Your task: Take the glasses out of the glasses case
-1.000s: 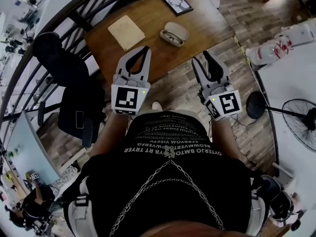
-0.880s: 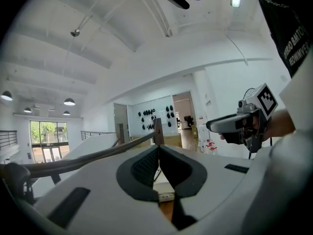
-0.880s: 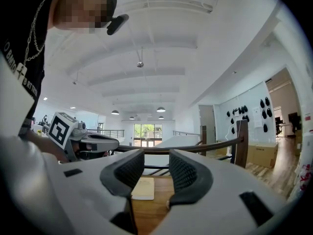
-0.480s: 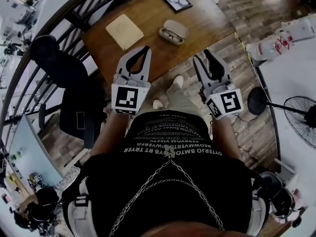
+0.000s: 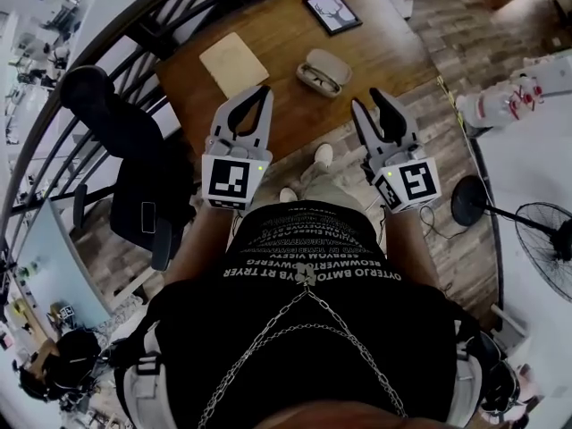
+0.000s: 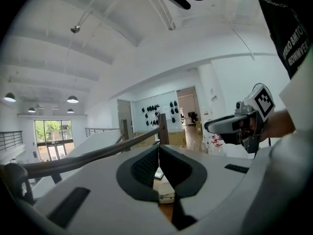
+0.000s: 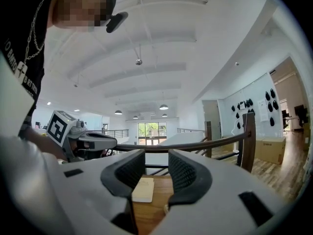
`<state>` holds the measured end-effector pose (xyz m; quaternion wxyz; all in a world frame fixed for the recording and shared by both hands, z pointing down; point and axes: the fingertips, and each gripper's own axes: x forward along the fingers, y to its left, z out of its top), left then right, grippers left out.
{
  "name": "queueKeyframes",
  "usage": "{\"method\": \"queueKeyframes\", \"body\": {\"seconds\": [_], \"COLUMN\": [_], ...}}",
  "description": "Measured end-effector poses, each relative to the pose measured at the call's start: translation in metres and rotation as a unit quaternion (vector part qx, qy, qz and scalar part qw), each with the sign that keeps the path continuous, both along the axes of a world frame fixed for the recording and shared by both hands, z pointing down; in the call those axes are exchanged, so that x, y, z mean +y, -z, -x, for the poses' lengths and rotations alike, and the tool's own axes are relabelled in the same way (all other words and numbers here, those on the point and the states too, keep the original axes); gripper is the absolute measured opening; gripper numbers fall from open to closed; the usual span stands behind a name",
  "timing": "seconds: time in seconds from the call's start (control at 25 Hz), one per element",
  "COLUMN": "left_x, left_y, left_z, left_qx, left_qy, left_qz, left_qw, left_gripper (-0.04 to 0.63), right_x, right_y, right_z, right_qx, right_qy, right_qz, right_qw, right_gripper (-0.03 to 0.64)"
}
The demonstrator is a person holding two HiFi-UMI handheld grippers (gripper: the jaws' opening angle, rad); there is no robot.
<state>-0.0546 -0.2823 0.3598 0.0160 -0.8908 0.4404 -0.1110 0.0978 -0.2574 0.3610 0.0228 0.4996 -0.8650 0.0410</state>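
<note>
While open, the glasses case [image 5: 322, 70] lies beyond left tongs [image 5: 264, 88] and right tongs [image 5: 368, 100].

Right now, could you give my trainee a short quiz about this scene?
1. True or false: the glasses case on the table is open.
2. Which gripper's fingers are together? A: left. B: right. C: neither.
3. In the head view, what lies left of the case?
Key: 1 true. 2 A, the left gripper; the right gripper is open. 3 the beige pad.
</note>
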Motion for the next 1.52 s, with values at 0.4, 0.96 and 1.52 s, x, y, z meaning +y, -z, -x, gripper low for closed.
{"method": "queueKeyframes", "body": {"seconds": [0.4, 0.96, 1.52], "left_x": [-0.043, -0.075, -0.08], "left_y": [-0.009, -0.023, -0.038], "left_z": [-0.014, -0.004, -0.001], "left_qx": [0.004, 0.002, -0.009], "left_qy": [-0.001, 0.038, 0.053], "left_qz": [0.009, 0.028, 0.038], "left_qw": [1.0, 0.9989, 0.9978], "left_gripper": [0.029, 0.029, 0.029], "right_x": [-0.052, -0.107, -0.132], "right_y": [-0.029, -0.107, -0.205], "right_z": [-0.006, -0.003, 0.002], "right_qx": [0.009, 0.056, 0.093], "right_qy": [0.013, 0.055, 0.084], "right_qz": [0.034, 0.103, 0.168], "right_qw": [0.999, 0.992, 0.978], "right_gripper": [0.132, 0.133, 0.135]}}
